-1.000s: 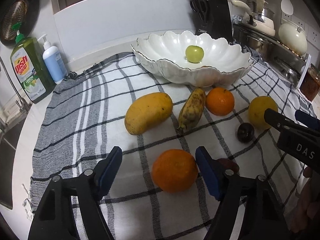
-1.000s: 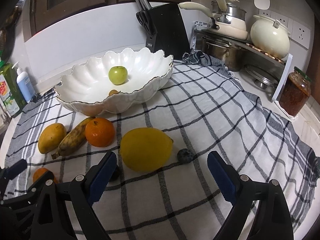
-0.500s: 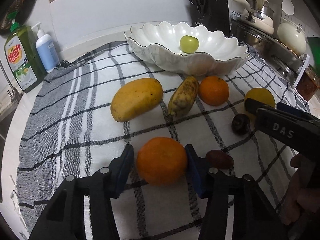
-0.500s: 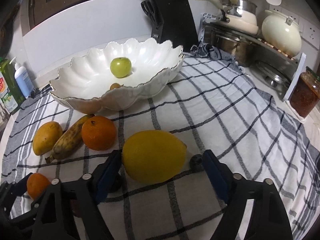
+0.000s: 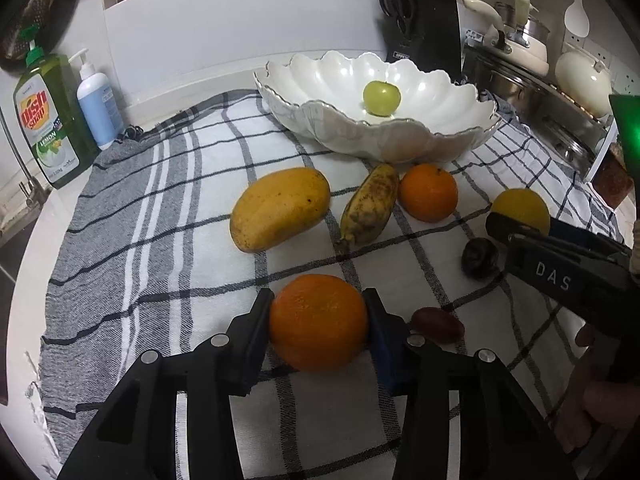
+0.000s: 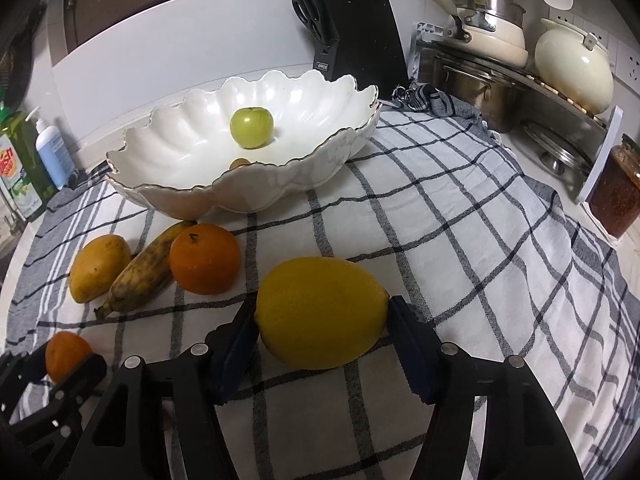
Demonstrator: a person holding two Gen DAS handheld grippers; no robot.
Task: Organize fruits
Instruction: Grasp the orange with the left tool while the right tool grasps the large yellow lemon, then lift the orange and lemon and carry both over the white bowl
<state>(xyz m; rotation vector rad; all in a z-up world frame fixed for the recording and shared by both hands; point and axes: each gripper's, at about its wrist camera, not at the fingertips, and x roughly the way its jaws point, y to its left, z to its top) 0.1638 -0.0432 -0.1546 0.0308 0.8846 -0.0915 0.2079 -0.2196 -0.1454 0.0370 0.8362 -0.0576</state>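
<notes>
My left gripper (image 5: 318,320) is shut on an orange (image 5: 318,322) near the front of the checked cloth. My right gripper (image 6: 322,314) is shut on a large yellow lemon (image 6: 322,312), which also shows in the left wrist view (image 5: 520,210). A white scalloped bowl (image 5: 400,136) at the back holds a green apple (image 5: 381,98) and a small brownish fruit (image 6: 240,163). In front of it lie a mango (image 5: 280,208), a spotted banana (image 5: 370,204) and a second orange (image 5: 428,192). Two dark dates (image 5: 479,258) (image 5: 438,326) lie between the grippers.
Dish soap (image 5: 48,120) and a pump bottle (image 5: 98,106) stand at the back left by the sink edge. A knife block (image 6: 360,32), pots on a rack (image 6: 492,40) and a jar (image 6: 616,192) stand at the back right.
Both grippers moved forward and closed: the left onto the orange, the right onto the lemon. The other fruit has not moved.
</notes>
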